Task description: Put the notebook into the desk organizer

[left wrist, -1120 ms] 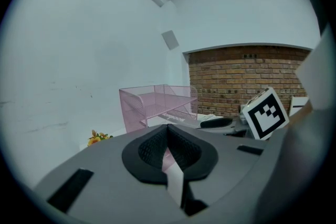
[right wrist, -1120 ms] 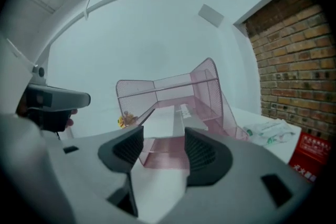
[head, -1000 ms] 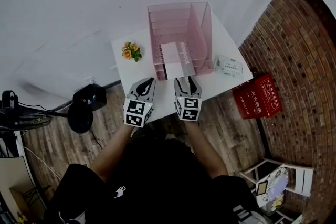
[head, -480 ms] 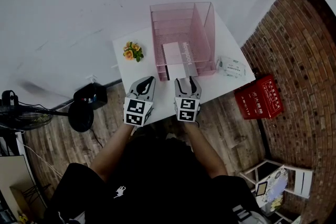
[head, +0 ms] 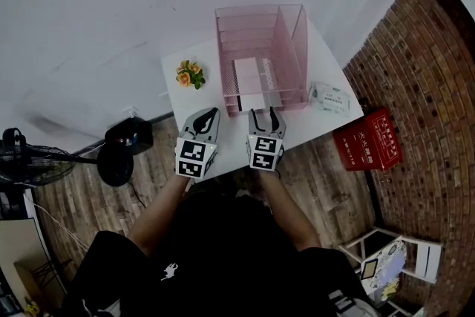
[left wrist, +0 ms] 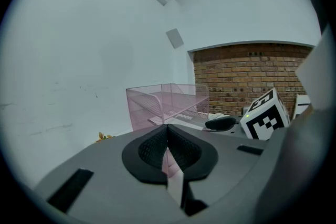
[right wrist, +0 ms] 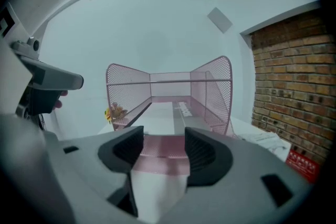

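Observation:
The pink mesh desk organizer (head: 261, 56) stands on the small white table (head: 185, 96). The white and grey notebook (head: 250, 81) lies flat in the organizer's lower left tray, its dark edge towards me. My right gripper (head: 266, 113) is just in front of the organizer's open side, open with nothing between its jaws. The right gripper view looks straight into the organizer (right wrist: 170, 89) at the notebook (right wrist: 176, 113) past the right gripper (right wrist: 164, 152). My left gripper (head: 211, 113) hovers to the left over the table's front, shut and empty. In the left gripper view the left gripper (left wrist: 168, 149) has its jaws touching.
A small bunch of yellow flowers (head: 188, 73) sits on the table left of the organizer. A white packet (head: 329, 96) lies at the table's right corner. On the floor are a red box (head: 369, 139) to the right and black gear (head: 119, 152) to the left.
The notebook stays in the tray. My right gripper's jaws look spread wider than a second ago. The head view has shifted slightly; the left gripper has kept still.

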